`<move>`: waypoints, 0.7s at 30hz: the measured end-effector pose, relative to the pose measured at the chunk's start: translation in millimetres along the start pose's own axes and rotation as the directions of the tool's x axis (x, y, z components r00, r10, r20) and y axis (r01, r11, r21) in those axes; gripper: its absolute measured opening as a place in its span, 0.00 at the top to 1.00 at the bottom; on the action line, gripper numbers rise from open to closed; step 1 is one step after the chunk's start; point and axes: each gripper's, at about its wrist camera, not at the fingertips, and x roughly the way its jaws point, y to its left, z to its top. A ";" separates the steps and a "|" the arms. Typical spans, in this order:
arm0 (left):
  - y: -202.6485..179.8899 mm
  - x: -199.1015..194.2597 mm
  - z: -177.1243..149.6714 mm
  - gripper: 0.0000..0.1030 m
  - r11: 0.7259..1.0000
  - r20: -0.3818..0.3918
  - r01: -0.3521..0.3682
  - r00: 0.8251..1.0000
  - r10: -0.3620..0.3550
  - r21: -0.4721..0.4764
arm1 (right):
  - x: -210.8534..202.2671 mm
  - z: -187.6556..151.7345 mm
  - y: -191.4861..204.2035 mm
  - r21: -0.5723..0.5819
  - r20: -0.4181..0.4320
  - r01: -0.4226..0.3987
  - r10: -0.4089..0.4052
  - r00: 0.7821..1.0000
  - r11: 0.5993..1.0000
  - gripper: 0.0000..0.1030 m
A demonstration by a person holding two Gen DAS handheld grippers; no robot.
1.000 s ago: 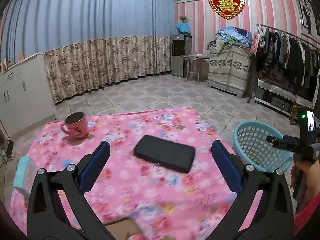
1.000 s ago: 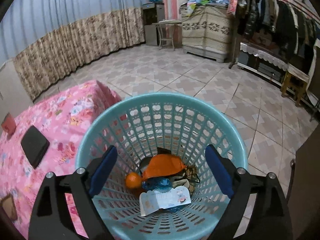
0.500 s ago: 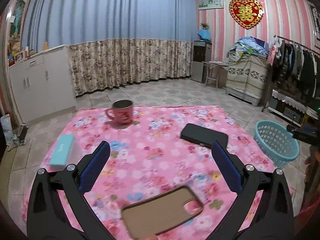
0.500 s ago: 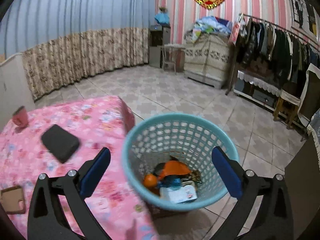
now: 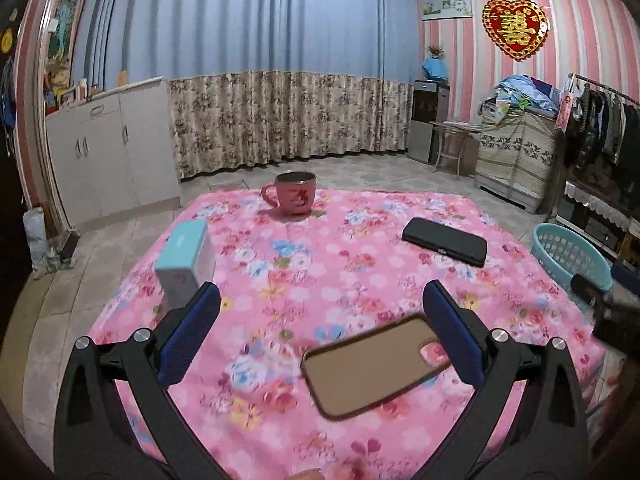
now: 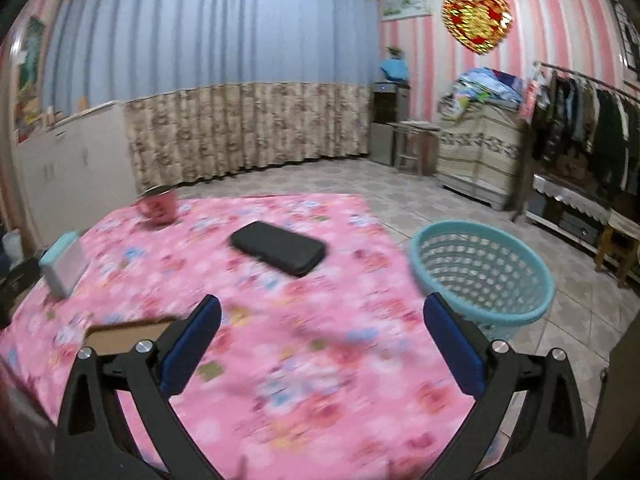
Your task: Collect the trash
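The teal laundry-style basket [image 6: 484, 276] stands on the tiled floor off the table's right edge, at three o'clock of the left gripper [image 5: 320, 336]. Both grippers, left and right [image 6: 322, 340], hang over the pink floral tablecloth [image 5: 320, 264] with jaws spread wide, holding nothing. On the cloth lie a brown phone case [image 5: 376, 364] just under the left gripper, a black wallet [image 5: 444, 241] at one o'clock, a teal box [image 5: 186, 262] at ten near the left edge, and a pink mug [image 5: 294, 193] at twelve by the far edge. Bare cloth spans the middle.
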 end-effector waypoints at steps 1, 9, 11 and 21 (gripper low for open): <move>2.9 -1.6 -3.1 0.05 1.000 -0.001 -0.002 1.000 0.002 -0.008 | -2.5 -4.7 7.3 -0.001 -0.001 -0.018 0.018 1.000 1.000 0.04; 18.1 -12.0 -22.4 0.05 0.998 0.020 -0.042 0.999 0.043 -0.039 | -18.2 -24.5 30.1 -0.010 0.012 -0.030 0.030 0.999 1.000 0.04; 18.8 -13.4 -27.6 0.05 0.998 0.023 -0.045 0.999 0.046 -0.035 | -21.5 -27.0 33.8 -0.021 0.020 -0.026 0.027 0.999 0.999 0.04; 14.5 -19.3 -36.0 0.05 0.999 0.045 -0.035 0.998 0.035 0.002 | -31.3 -22.7 43.4 -0.039 0.071 -0.016 0.018 0.997 0.999 0.04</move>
